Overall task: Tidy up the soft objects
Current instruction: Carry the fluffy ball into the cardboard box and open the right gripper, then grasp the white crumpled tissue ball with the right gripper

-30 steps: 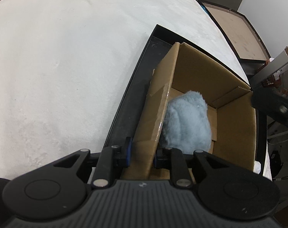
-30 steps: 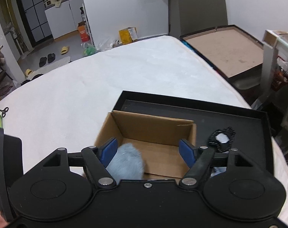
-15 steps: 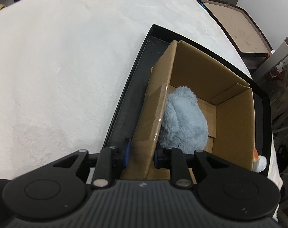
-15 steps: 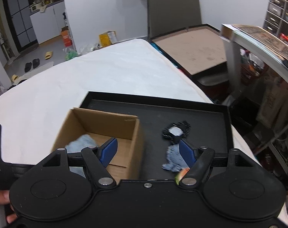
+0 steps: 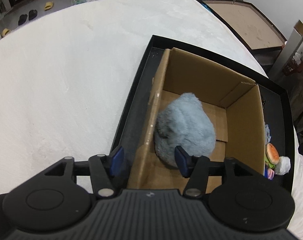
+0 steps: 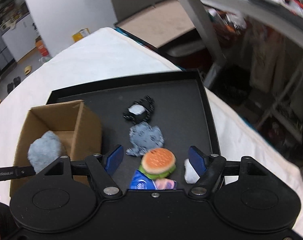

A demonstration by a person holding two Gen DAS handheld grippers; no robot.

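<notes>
A fluffy grey-blue plush (image 5: 184, 128) lies inside the open cardboard box (image 5: 245, 124), which stands in the black tray (image 5: 129, 112). My left gripper (image 5: 148, 162) is open, its fingers either side of the box's near left wall without touching it. In the right wrist view the box (image 6: 85, 126) with the plush (image 6: 44, 150) is at left. My right gripper (image 6: 156, 160) is open above a burger plush (image 6: 159, 163). A grey-blue flat plush (image 6: 145, 137), a black and white plush (image 6: 139, 111), a blue packet (image 6: 142, 182) and a white ball (image 6: 189, 173) lie on the tray (image 6: 181, 108).
The tray sits on a white fluffy cover (image 5: 71, 70). A brown board (image 5: 245, 24) lies beyond the far edge. A metal shelf frame (image 6: 215, 46) with clutter stands to the right. The burger plush (image 5: 271, 155) and white ball (image 5: 282, 165) also show right of the box.
My left gripper has opened and let go of the box wall it was shut on. My right gripper has swung right from the box to over the burger plush.
</notes>
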